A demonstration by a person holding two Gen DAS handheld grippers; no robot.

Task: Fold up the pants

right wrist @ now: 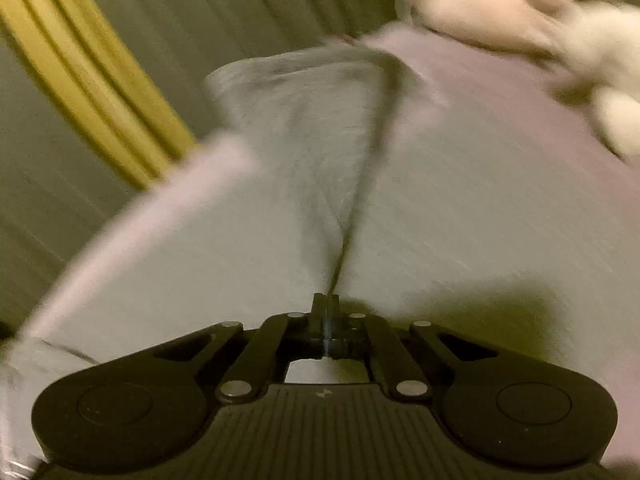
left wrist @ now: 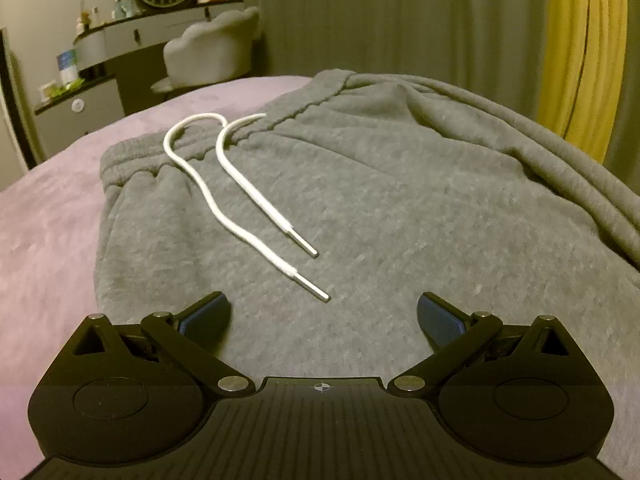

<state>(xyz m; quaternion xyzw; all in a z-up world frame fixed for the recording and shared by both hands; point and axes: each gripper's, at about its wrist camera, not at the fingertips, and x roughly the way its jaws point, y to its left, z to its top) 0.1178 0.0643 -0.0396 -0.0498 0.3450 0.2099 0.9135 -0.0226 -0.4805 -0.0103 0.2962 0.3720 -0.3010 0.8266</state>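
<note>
Grey sweatpants [left wrist: 400, 200] lie spread on a purple bed cover [left wrist: 52, 220], waistband [left wrist: 132, 156] to the left, with a white drawstring [left wrist: 248, 192] trailing across the fabric. My left gripper [left wrist: 322, 304] hovers open just over the pants, its blue pads wide apart and nothing between them. The right wrist view is motion-blurred. There my right gripper [right wrist: 326, 300] is shut, and a dark crease of the grey pants [right wrist: 304, 140] runs straight up from its closed fingertips, so it pinches the fabric.
A yellow curtain [left wrist: 576, 60] and grey drapes hang behind the bed. A vanity desk [left wrist: 120, 40] with a mirror and a padded chair [left wrist: 212, 52] stand at the far left. Blurred pale fluffy items [right wrist: 500, 4] lie on the bed cover [right wrist: 500, 112] at the upper right.
</note>
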